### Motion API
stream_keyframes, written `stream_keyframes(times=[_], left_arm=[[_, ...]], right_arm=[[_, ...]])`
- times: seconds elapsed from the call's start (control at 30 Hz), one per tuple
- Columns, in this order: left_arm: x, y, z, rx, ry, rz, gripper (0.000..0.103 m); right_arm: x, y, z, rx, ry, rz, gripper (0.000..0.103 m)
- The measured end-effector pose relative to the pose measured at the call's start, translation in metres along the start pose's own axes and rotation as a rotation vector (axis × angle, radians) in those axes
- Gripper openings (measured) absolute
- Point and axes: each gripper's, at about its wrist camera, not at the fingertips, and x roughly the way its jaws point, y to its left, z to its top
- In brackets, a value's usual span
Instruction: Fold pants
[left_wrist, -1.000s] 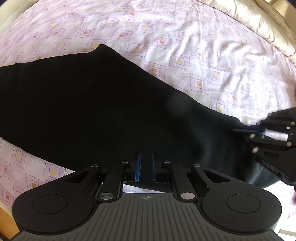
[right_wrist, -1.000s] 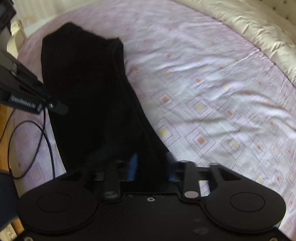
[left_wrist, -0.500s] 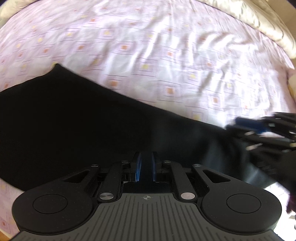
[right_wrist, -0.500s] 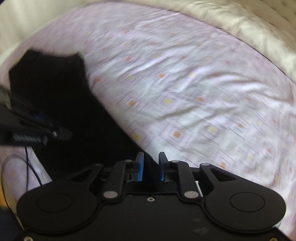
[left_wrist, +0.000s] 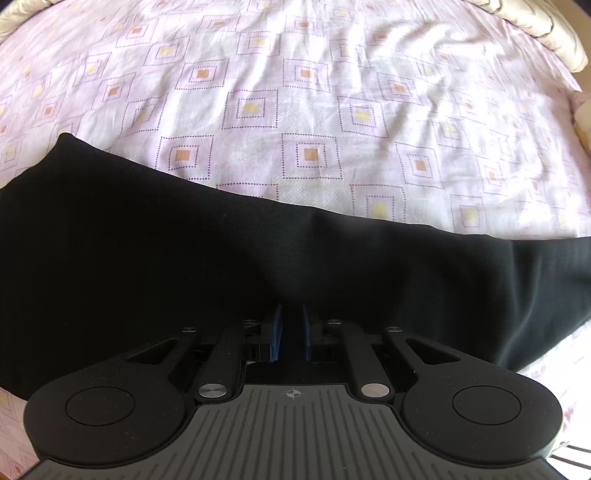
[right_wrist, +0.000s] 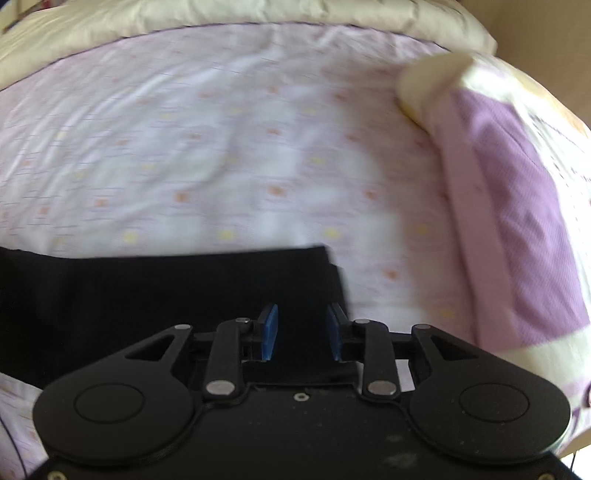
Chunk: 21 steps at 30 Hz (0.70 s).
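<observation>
Your left gripper (left_wrist: 291, 334) sits at six o'clock of the left wrist view, pointing steeply down, its blue pads nearly together with black cloth running into the narrow slot between them, so by the look of it you are pinching the near edge of the black fabric pants (left_wrist: 221, 258). Those pants lie in a long dark band across the bed, from nine o'clock to three o'clock in that view, flat on the pale pink bedsheet with dotted squares (left_wrist: 306, 92).

Over on the right, your right gripper (right_wrist: 302, 332) has just been opening: the blue pads (right_wrist: 270, 332) stand apart now, with the end of the pants (right_wrist: 166, 288) lying between and under them, not pressed. In the right wrist view that end finishes in a squared corner at about five o'clock of centre. A cream quilt (right_wrist: 221, 18) runs along twelve o'clock and a purple-and-cream pillow (right_wrist: 517, 221) fills three o'clock.

Watch it here. That view is smeared, so you are moving fast; if a pad drags on the loose end, the corner will ruck up or flip. And with only your left clamp holding, any tug from it would slide the whole band askew on the sheet.
</observation>
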Motion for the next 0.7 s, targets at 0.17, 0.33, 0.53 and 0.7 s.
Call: stream_keyframes(times=[0.17, 0.33, 0.53, 0.7], left_arm=[[0.003, 0.003, 0.002, -0.013, 0.003, 0.015, 0.012], [0.002, -0.003, -0.001, 0.005, -0.014, 0.036, 0.012], [0.002, -0.009, -0.002, 0.012, -0.013, 0.046, 0.012], [0.001, -0.005, -0.002, 0.016, -0.014, 0.041, 0.012]], right_arm=[[0.013, -0.033, -0.007, 0.113, 0.051, 0.042, 0.036], [0.023, -0.037, -0.010, 0.176, 0.076, 0.100, 0.037], [0.014, -0.040, -0.012, 0.182, 0.047, 0.157, 0.028], [0.000, -0.047, -0.016, 0.148, 0.016, 0.173, 0.014]])
